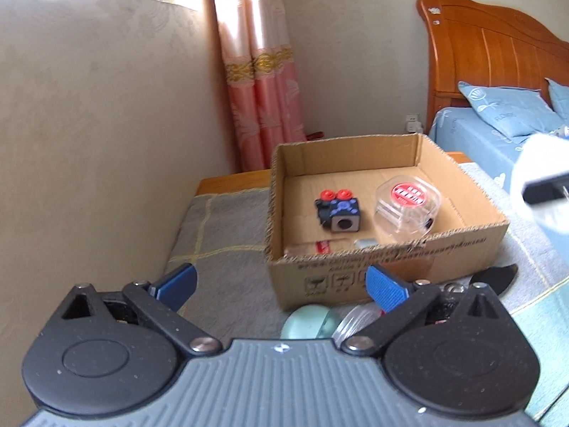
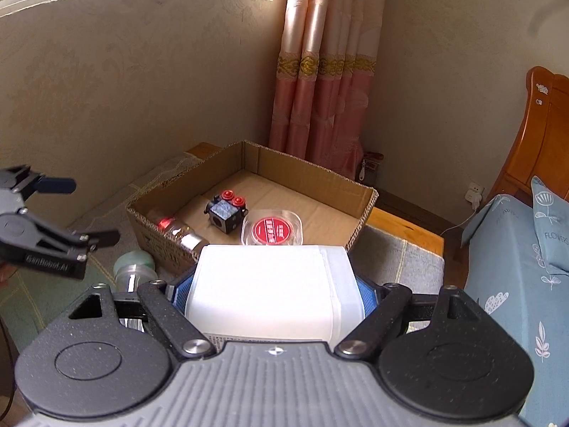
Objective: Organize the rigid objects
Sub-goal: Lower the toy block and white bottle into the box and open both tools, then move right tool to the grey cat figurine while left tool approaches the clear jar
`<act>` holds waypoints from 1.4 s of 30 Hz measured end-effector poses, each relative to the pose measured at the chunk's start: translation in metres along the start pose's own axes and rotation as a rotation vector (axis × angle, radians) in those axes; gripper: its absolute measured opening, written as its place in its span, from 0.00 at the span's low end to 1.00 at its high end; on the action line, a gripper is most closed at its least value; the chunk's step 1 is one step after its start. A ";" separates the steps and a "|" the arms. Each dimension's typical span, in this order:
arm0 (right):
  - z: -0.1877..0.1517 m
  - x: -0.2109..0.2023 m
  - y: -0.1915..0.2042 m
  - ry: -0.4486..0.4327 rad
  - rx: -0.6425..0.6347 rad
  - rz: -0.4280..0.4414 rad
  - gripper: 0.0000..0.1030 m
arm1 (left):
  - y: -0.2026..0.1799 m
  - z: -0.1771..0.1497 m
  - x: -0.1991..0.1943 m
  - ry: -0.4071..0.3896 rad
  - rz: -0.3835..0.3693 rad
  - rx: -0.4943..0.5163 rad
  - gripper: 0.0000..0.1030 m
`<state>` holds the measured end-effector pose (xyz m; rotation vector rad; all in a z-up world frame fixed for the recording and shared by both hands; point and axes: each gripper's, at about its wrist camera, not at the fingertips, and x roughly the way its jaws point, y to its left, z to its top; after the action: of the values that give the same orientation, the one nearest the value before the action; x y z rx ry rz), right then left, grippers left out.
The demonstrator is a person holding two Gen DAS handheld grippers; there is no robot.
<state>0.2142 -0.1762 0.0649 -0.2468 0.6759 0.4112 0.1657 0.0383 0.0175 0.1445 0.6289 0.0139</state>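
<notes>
The left tongs stood wide apart with nothing between them, low in the left wrist view and just short of the box. The right tongs were clamped on a white tub that filled the middle of the right wrist view; its blue pads pressed the tub's sides.

The box sat open at centre frame on a grey checked cloth. Inside it lay a black cube with two red knobs, left of centre, and a clear case with a red round label, to its right and apart from it. In the right wrist view a jar with a red spot lay along the box's near left wall.

Outside the box, just below its front wall, rested a pale green lid touching a clear round container. A dark blade-like thing lay at the box's lower right corner; what it was could not be told
</notes>
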 end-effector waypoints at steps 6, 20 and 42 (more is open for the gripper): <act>0.042 0.052 -0.014 0.041 0.025 0.003 0.84 | 0.015 -0.014 -0.011 0.001 0.049 -0.042 0.98; 0.099 0.163 -0.031 0.123 0.121 -0.016 0.85 | 0.031 -0.028 -0.012 0.042 0.078 -0.094 0.98; 0.050 0.081 0.008 0.087 0.100 0.033 1.00 | 0.018 -0.031 -0.037 0.008 0.040 -0.083 0.98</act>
<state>0.2952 -0.1288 0.0496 -0.1597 0.7844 0.3985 0.1181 0.0578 0.0173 0.0772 0.6321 0.0794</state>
